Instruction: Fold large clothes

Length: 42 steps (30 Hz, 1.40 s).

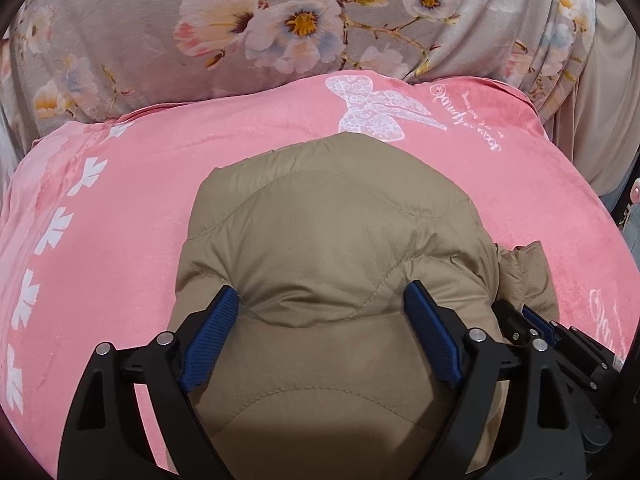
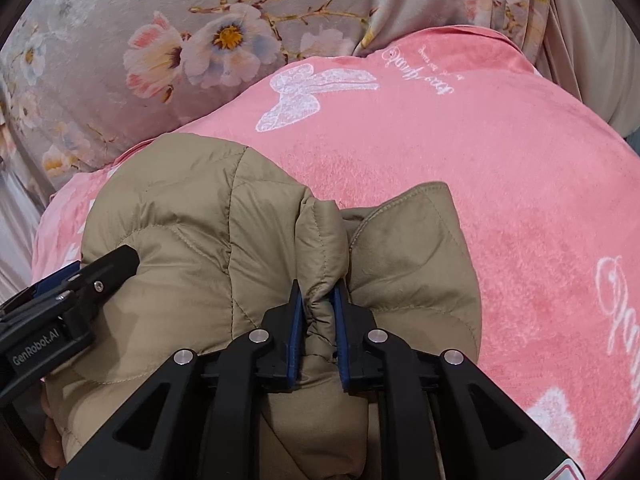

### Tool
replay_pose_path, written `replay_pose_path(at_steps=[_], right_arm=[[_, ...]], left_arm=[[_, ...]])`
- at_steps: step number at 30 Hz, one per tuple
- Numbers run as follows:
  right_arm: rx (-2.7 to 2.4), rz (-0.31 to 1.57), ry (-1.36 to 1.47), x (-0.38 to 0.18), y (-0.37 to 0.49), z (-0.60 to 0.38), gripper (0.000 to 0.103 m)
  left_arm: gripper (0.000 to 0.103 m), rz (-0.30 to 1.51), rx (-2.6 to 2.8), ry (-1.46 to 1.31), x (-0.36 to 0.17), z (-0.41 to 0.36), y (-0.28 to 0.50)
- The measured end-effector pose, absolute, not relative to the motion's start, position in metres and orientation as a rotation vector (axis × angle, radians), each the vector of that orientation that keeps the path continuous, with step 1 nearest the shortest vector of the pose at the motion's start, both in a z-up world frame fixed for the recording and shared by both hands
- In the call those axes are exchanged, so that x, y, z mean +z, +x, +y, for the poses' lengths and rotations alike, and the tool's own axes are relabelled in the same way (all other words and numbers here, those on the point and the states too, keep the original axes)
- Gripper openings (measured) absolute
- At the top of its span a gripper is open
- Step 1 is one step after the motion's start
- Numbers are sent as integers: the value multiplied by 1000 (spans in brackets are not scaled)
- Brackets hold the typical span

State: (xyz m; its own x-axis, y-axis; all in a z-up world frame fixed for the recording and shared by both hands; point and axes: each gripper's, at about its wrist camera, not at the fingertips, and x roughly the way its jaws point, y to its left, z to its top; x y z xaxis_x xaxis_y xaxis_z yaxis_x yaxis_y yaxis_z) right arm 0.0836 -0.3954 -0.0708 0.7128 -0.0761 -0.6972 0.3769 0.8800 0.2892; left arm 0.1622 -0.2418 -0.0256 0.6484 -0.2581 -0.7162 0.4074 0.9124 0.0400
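**Tan Jacket Bunched on the Pink Blanket**

Across the lower middle of both frames we see the tan quilted jacket (image 1: 328, 240) lying on a pink blanket (image 1: 120, 200), with a floral cover (image 1: 140, 32) above. At left, our left gripper (image 1: 320, 312) is spread wide, jacket fabric bulging between its fingers. At right, our right gripper (image 2: 318, 312) pinches a gathered jacket fold.

Both wrist views close, angled down — sharing jacket (image 1: 328, 216); blanket (image 1: 140, 184)
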Motion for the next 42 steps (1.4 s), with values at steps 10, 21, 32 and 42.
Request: replay_pose_path(at_steps=[10,21,32,42], right_arm=[[-270,741,430,-75,87,-394,11],[-289,731,434,-77,89,-393,11],[-276,733,480,-71,81,-403,24],[-257,796,557,-47,-34,-388,65]], left_arm=[[87,759,-372,231,-40,-249,166],[90,736,-361,243,-47,-253,169],[92,737,-389,226,-46,-247,171],[98,915,-418,80,-30,-147,122]])
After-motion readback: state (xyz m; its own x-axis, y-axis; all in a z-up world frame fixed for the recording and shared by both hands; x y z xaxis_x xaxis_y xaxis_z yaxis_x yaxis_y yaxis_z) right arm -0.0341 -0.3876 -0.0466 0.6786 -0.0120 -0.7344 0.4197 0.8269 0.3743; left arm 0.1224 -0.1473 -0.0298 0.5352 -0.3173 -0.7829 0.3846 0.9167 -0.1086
